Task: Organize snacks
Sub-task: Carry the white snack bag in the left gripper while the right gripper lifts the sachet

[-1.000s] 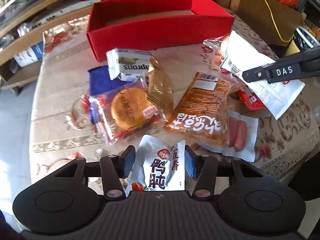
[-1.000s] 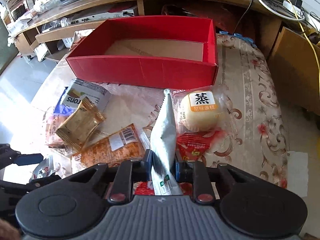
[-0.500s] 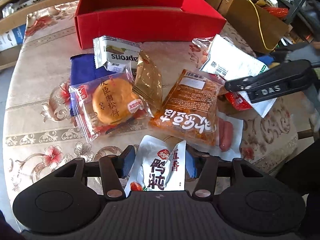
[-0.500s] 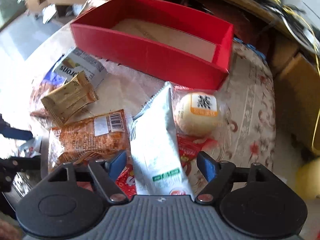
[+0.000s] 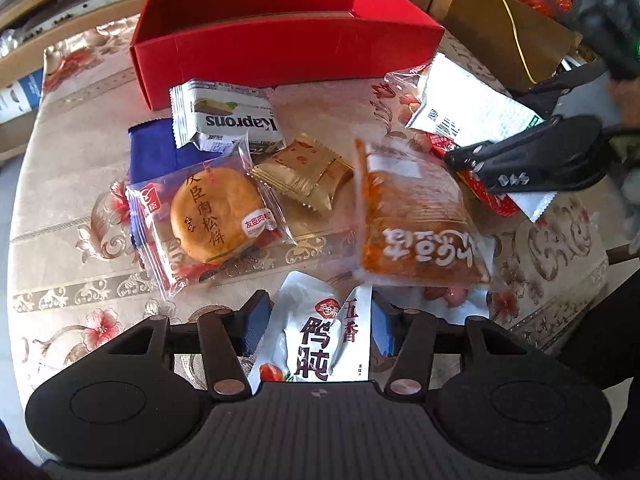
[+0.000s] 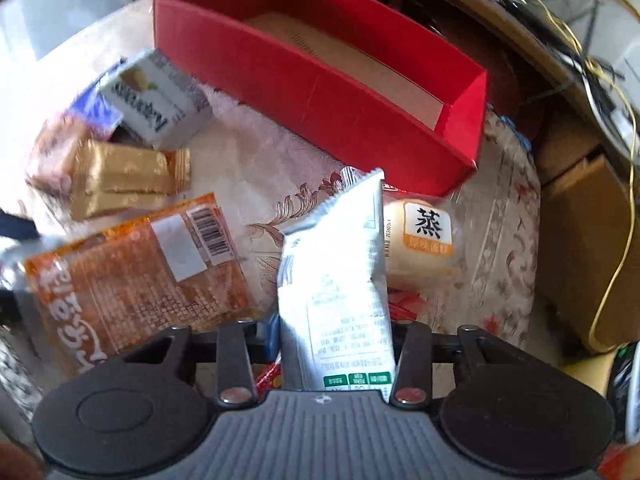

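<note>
My left gripper [image 5: 320, 324] is shut on a white pouch [image 5: 316, 344] with red and black print, low over the table's near edge. My right gripper [image 6: 336, 336] has a white snack packet [image 6: 340, 280] standing upright between its jaws, which are closing, and both pads touch its sides. In the left wrist view the right gripper [image 5: 520, 160] shows at the right, over that same white packet [image 5: 472, 116]. The red box [image 5: 280, 52] stands open at the back of the table, its brown floor bare [image 6: 360, 68].
Loose on the patterned cloth lie an orange packet [image 5: 416, 224], a round cake in clear wrap [image 5: 212, 216], a gold packet [image 5: 304, 176], a grey Kaprons packet [image 5: 228, 120], a blue packet [image 5: 152, 152] and a pale bun [image 6: 424, 240]. Cardboard boxes [image 6: 580, 216] and cables crowd the right.
The right gripper let go of the white packet's thin edge, opened wide, rolled, and closed again across the packet's broad face. The orange packet has shifted. The left gripper keeps its pouch.
</note>
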A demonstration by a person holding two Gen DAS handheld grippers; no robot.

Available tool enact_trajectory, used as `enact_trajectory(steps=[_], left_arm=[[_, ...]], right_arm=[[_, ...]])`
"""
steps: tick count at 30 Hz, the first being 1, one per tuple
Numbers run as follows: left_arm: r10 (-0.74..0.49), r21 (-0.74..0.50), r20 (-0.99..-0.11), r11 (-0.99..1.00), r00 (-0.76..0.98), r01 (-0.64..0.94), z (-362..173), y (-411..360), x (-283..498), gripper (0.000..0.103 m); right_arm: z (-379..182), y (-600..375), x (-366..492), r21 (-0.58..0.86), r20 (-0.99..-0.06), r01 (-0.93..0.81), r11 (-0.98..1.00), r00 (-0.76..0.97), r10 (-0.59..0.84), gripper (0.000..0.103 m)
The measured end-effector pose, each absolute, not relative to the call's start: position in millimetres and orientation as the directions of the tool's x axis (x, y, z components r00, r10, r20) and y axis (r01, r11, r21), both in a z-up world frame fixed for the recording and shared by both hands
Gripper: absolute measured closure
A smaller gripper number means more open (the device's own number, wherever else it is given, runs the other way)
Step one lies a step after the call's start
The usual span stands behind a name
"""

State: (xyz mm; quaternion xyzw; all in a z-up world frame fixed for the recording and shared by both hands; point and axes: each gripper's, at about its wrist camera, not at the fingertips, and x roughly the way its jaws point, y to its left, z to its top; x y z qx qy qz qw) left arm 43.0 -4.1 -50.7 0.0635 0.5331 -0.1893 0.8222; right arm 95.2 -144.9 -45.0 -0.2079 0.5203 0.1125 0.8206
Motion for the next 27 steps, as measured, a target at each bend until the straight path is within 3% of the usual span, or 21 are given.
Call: enact_trajectory(steps=[3,10,16,18,21,27], left_arm=[[-0.231,-0.087,-0.900,0.926,0.370,0.368,-49.4,-2.8,42.2,0.044],[-0.196,-0.057,-0.905,0.936,0.378,0.348,-50.0,-7.3,42.4,0.044],[-0.206,-0.068,-0.907,0.932,0.368,0.356,-51.1,-6.3,43.2,0.044],[-0.216,-0.077,-0.906,0.930,0.363,0.360,-51.2,-5.9,43.6,0.043],[-0.227,-0.090,-0.906,0.928,0.357,0.363,-51.1,-3.6,44.7,0.043],[-0.259,-0.121,-0.900,0.921,0.350,0.370,-48.2,-3.2,45.2,0.043]], right_arm=[[-34.1,-158.0,94.4,-0.114,-0.895,-0.340,0.933,0.443,0.053,0.077],[-37.0,-168.9,93.6,-0.021,-0.899,-0.346,0.938,0.416,0.133,0.078],[-42.0,-166.4,99.8,-0.058,-0.898,-0.355,0.933,0.426,0.106,0.076],[-42.5,-163.7,101.6,-0.067,-0.900,-0.361,0.930,0.424,0.099,0.070],[-48.7,-158.1,102.1,-0.123,-0.899,-0.370,0.921,0.435,0.055,0.069],[-45.5,-166.1,99.4,-0.085,-0.906,-0.314,0.946,0.420,0.058,0.077]])
